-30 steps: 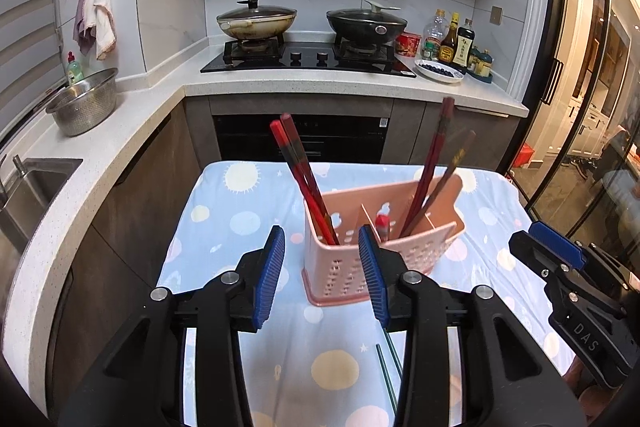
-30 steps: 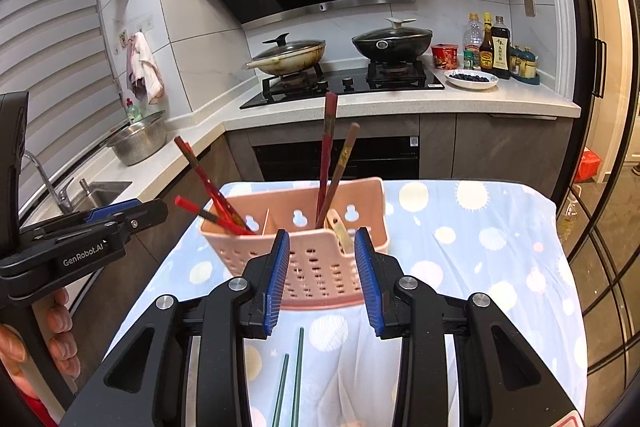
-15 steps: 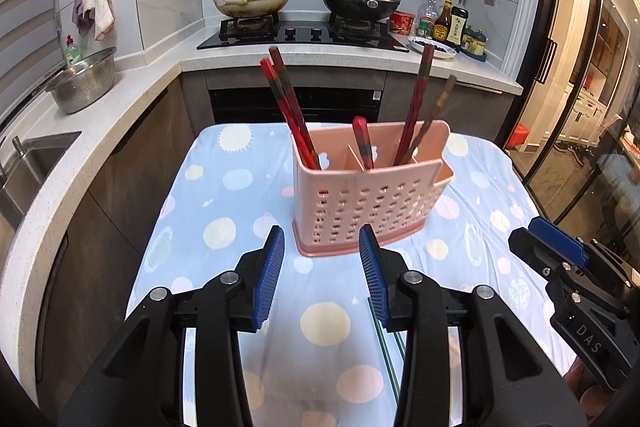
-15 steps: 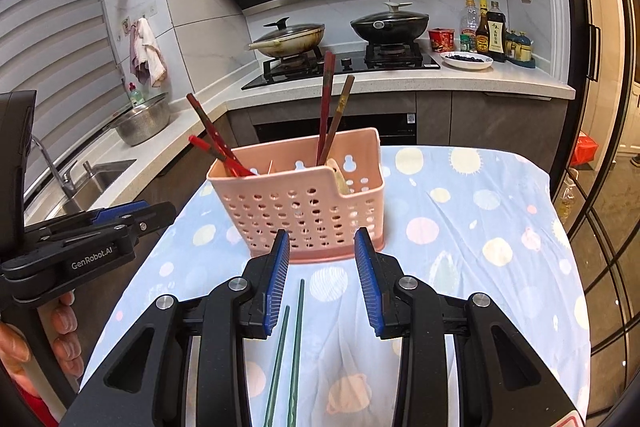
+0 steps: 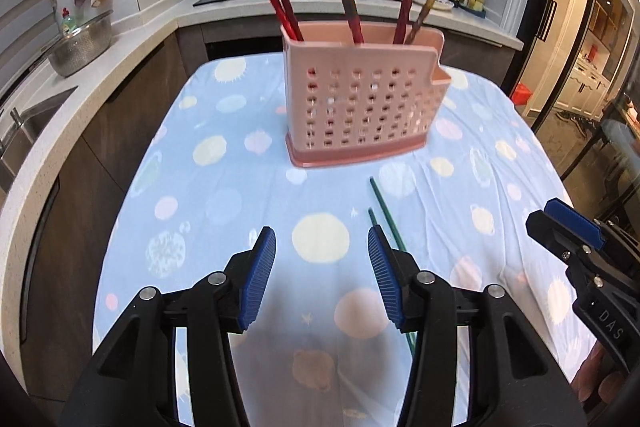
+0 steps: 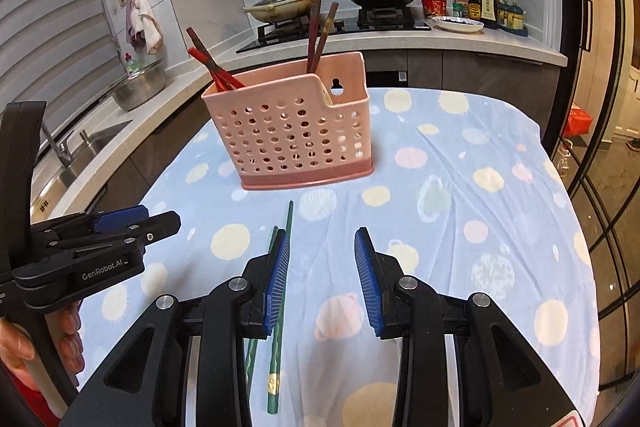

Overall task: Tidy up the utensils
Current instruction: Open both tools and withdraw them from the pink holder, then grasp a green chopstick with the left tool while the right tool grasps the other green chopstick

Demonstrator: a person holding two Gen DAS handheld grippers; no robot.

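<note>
Fingers of both grippers gape empty; green chopsticks [image 6: 289, 227] lie before pink caddy [image 6: 292, 135].

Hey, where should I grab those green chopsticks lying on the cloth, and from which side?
Grip the green chopsticks mid-shaft from above, probably with the right gripper, fingers straddling both. They lie flat, side by side, pointing toward the pink basket.
</note>
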